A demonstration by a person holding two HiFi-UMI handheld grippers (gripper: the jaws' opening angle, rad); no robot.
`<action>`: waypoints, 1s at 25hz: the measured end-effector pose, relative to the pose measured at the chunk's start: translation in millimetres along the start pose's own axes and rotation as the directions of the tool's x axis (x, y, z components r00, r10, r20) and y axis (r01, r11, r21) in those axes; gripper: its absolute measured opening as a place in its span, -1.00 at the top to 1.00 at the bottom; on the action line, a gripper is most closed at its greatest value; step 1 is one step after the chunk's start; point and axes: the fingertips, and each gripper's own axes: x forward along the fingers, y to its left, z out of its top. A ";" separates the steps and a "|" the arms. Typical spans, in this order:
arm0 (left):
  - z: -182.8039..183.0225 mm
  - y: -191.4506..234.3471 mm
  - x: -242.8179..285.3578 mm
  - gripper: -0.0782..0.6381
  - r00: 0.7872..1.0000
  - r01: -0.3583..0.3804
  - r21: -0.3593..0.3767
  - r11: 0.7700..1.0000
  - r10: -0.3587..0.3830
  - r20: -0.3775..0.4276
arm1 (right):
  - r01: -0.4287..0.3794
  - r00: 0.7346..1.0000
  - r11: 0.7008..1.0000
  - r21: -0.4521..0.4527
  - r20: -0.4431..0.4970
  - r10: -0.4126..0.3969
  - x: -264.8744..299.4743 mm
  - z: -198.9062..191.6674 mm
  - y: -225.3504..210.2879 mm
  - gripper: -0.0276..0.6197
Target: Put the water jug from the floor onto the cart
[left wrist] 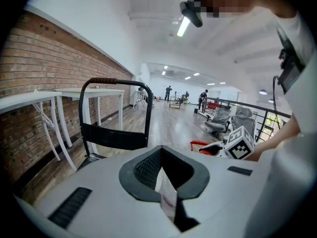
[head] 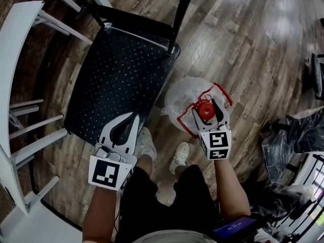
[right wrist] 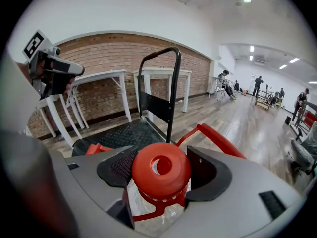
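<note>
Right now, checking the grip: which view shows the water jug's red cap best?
Right gripper view: the red cap fills the centre between the right gripper's jaws. Head view shows it small, from above; left gripper view catches only a sliver of red handle.

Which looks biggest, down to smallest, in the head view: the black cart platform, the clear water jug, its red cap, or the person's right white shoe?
1. black studded cart platform
2. clear plastic water jug
3. right white shoe
4. round red cap
</note>
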 end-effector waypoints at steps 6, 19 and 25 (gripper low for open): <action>41.5 17.5 -27.9 0.78 0.997 -0.050 -0.022 0.999 0.051 0.053 | 0.014 1.000 1.000 -0.013 -0.015 -0.014 -43.1 69.7 7.0 -0.06; 69.3 128.6 -170.3 0.78 0.915 -0.371 -0.162 0.915 0.389 0.104 | -0.185 0.981 0.962 -0.203 0.027 0.194 -53.8 218.1 115.4 -0.06; 44.4 178.9 -236.0 0.78 0.842 -0.504 -0.248 0.828 0.535 0.074 | -0.314 0.941 0.903 -0.295 0.027 0.336 -13.6 257.4 197.6 -0.06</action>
